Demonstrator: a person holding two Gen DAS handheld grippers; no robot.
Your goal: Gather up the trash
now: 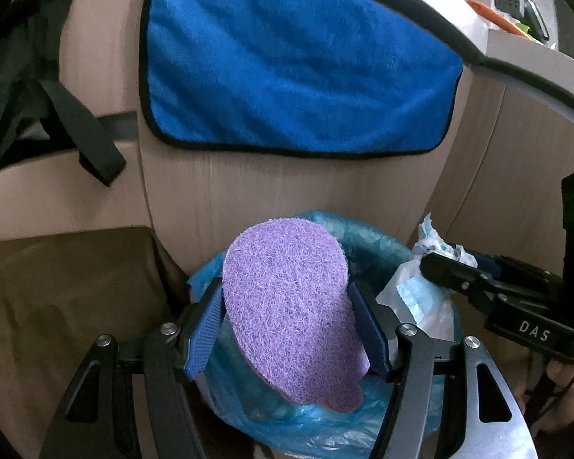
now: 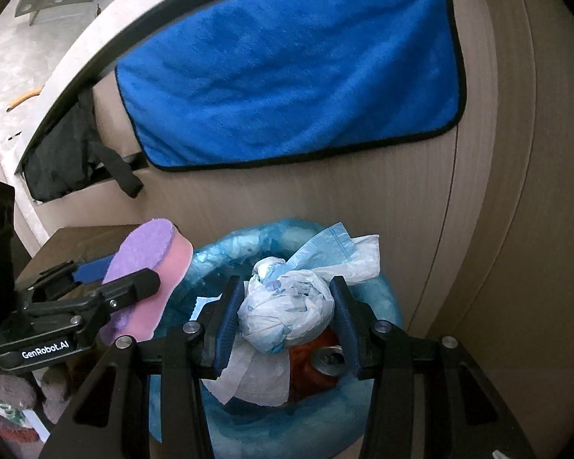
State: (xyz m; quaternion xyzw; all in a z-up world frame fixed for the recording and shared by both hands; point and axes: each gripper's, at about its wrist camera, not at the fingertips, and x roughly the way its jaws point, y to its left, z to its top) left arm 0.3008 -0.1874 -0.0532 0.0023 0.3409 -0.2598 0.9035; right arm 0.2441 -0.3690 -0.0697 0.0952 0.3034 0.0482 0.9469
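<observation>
My left gripper (image 1: 287,313) is shut on a purple and pink sponge (image 1: 287,306) and holds it over the bin lined with a blue bag (image 1: 371,244). The sponge (image 2: 149,267) and the left gripper (image 2: 107,279) also show in the right wrist view, at the bin's left rim. My right gripper (image 2: 287,302) is shut on a crumpled white and blue wad of trash (image 2: 287,306), right above the bin's blue bag (image 2: 379,298). A red can (image 2: 321,363) lies inside the bin below it. In the left wrist view the right gripper (image 1: 440,267) holds the wad (image 1: 421,290) at the bin's right side.
A blue towel (image 1: 294,61) hangs on the beige cabinet front (image 1: 248,191) behind the bin. A black cloth (image 2: 65,160) hangs from a gap at the left. A brown box (image 1: 69,279) stands left of the bin. The counter (image 1: 524,53) above holds small items.
</observation>
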